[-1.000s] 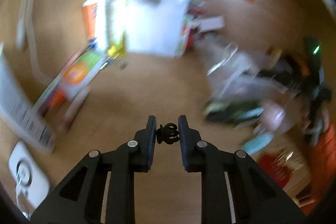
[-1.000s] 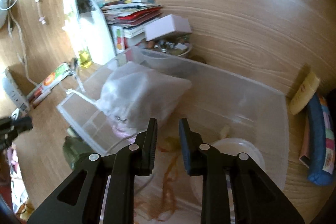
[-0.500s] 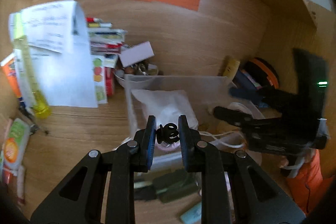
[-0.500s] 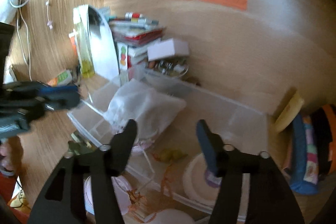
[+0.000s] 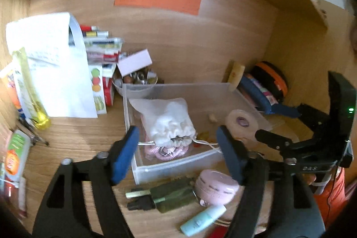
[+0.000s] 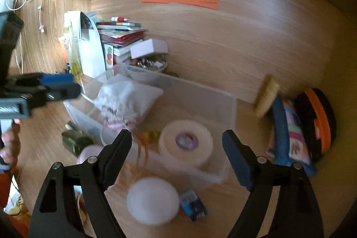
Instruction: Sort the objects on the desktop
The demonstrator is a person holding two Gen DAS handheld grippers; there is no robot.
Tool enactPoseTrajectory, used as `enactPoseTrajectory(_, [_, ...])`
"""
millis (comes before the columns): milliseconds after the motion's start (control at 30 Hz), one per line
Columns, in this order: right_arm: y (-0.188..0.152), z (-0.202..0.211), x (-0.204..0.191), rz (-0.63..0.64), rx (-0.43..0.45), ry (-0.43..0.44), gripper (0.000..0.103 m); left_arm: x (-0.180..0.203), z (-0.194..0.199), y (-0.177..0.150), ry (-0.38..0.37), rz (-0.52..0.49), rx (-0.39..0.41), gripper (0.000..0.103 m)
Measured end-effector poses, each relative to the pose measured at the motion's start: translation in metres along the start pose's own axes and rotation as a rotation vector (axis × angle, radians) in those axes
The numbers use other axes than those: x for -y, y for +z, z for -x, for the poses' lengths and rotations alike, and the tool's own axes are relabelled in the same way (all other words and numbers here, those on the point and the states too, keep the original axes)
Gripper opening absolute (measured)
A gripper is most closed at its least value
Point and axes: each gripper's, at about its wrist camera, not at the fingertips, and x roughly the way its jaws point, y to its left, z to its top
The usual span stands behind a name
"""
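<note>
A clear plastic bin (image 5: 178, 167) stands on the wooden desk and holds a white drawstring pouch (image 5: 169, 122), a pink cord bundle (image 5: 169, 152) and a white tape roll (image 5: 242, 122). My left gripper (image 5: 177, 137) hovers over the bin's front left part. Its jaws are opening wide and nothing is between them. My right gripper (image 6: 177, 139) hangs above the tape roll (image 6: 185, 144), jaws also opening and empty. Each gripper shows in the other's view: the right gripper (image 5: 274, 124) at the bin's right side, the left gripper (image 6: 58, 86) at its left.
In front of the bin lie a pink round case (image 5: 215, 186), an olive bottle (image 5: 174, 194), a teal tube (image 5: 203, 220), a white lid (image 6: 152, 201) and a small blue board (image 6: 193, 207). Behind it stand books, a trinket bowl (image 5: 136, 81) and paper (image 5: 55, 73). A blue pouch (image 6: 287, 137) lies at the right.
Both grippers went from shut to wide open. The small black clip held by the left gripper is gone from its fingers. The left view swung right to the bin; the right gripper drew back.
</note>
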Motion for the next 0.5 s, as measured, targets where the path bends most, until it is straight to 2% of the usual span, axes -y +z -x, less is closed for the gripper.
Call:
enactPoseTrajectory(67, [-0.007,0.005,0.004,-0.015,-0.004,0.0,0.081,0.004,0.011,-0.005,0.003,-0.019,0.013,0.088])
enactPoseTrajectory(200, [-0.026,0.015,0.007,-0.044,-0.023,0.008,0.082,0.008,0.025,-0.024,0.035,-0.059,-0.004,0.09])
enactPoseTrajectory(267, [-0.038,0.017,0.006,-0.047,-0.046,0.015,0.082,0.006,0.025,-0.036,0.037,-0.063,-0.034,0.09])
enactPoseTrajectory(400, [-0.062,0.013,0.002,-0.059,-0.114,0.045,0.082,-0.003,0.014,-0.061,-0.029,-0.013,-0.152,0.09])
enactPoseTrajectory(500, [-0.076,0.009,-0.001,-0.07,-0.157,0.085,0.082,-0.008,0.008,-0.076,0.01,0.003,-0.193,0.09])
